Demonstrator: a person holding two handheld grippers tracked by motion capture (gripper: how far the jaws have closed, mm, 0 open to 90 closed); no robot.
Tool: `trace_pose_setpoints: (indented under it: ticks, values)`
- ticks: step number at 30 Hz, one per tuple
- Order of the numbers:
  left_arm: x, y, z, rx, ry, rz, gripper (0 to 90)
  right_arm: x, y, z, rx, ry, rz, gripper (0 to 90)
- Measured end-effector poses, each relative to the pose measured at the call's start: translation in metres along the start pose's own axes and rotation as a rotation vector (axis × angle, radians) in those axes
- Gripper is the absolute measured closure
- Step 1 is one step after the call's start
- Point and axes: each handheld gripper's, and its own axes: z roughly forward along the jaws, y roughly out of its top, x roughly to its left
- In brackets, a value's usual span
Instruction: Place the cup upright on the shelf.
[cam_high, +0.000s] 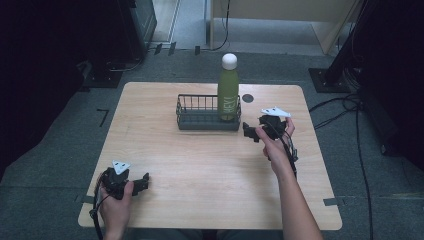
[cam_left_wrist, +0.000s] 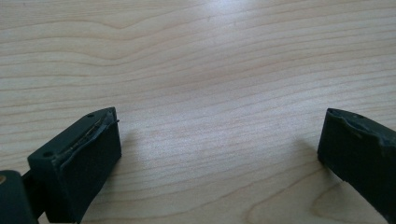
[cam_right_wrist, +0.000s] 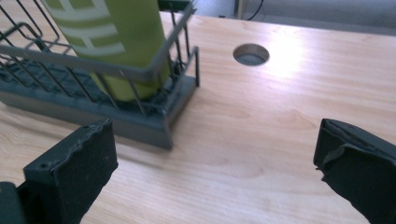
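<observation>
A green bottle (cam_high: 228, 90) with a white cap (cam_high: 229, 61) stands upright in the right end of a dark wire basket (cam_high: 200, 119), which sits toward the far middle of the wooden bench (cam_high: 200, 165). A round hole (cam_high: 248, 98) in the bench top lies just right of the basket.

The right gripper (cam_high: 252, 131) is held above the bench just beside the basket's right end, apart from it. In the right gripper view its jaws stand wide with nothing between them; the basket corner (cam_right_wrist: 170, 126) and the bottle's lower body (cam_right_wrist: 116, 42) lie ahead and to the left.

The left gripper (cam_high: 142, 182) sits low at the near left corner of the bench, well apart from the basket. In the left gripper view its jaws are wide, with bare wood (cam_left_wrist: 210, 93) between them.
</observation>
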Motion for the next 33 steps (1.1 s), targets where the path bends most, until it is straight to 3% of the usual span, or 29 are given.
trace_pose_setpoints:
  ticks: [18, 33]
  values:
    - [0.0, 0.0, 0.0, -0.001, 0.0, 0.0, 0.0, -0.038, -0.039, -0.018, 0.039, -0.045, 0.051, 0.0]
    - [0.0, 0.0, 0.0, 0.001, 0.0, 0.002, 0.0, -0.07, -0.077, -0.035, 0.07, -0.084, 0.124, 0.2]
